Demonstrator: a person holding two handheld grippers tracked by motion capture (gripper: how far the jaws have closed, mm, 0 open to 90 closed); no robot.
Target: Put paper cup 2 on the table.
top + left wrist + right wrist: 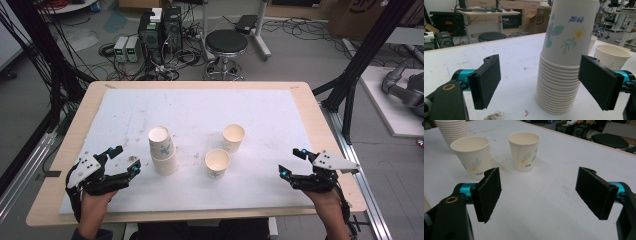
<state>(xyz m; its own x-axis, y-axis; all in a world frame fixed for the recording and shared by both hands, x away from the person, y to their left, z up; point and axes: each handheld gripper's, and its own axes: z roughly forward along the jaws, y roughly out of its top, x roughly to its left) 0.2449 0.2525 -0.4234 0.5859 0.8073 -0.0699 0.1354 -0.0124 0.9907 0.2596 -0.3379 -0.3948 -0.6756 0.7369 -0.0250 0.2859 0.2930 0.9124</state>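
On the counter (65, 165), which is covered by a white sheet (200, 110), a stack of upside-down paper cups (162, 149) stands left of the middle, its topmost cup printed with flowers and leaves. The left gripper (124, 161) lies low near the counter's near left corner, held in a hand (95, 202), and points toward the stack from the left; its jaws stand wide with nothing between the pads. In the left gripper view the stack (564, 62) rises just beyond the gripper's jaws, closer to the right-hand jaw than to the left-hand one, and neither pad touches it; the ribbed rims of the nested cups show at the bottom of the stack. Two single paper cups stand upright and open-mouthed to the right of the stack: the nearer cup (217, 163) just right of the stack and the farther cup (233, 137) behind it and a little more to the right, the two apart from each other. The right gripper (292, 162) rests near the counter's near right edge, well apart from the cups, its jaws also spread wide and empty. In the right gripper view the nearer cup (472, 156) and the farther cup (524, 151) stand beyond the jaws, with the edge of the stack (452, 131) at the upper left corner.
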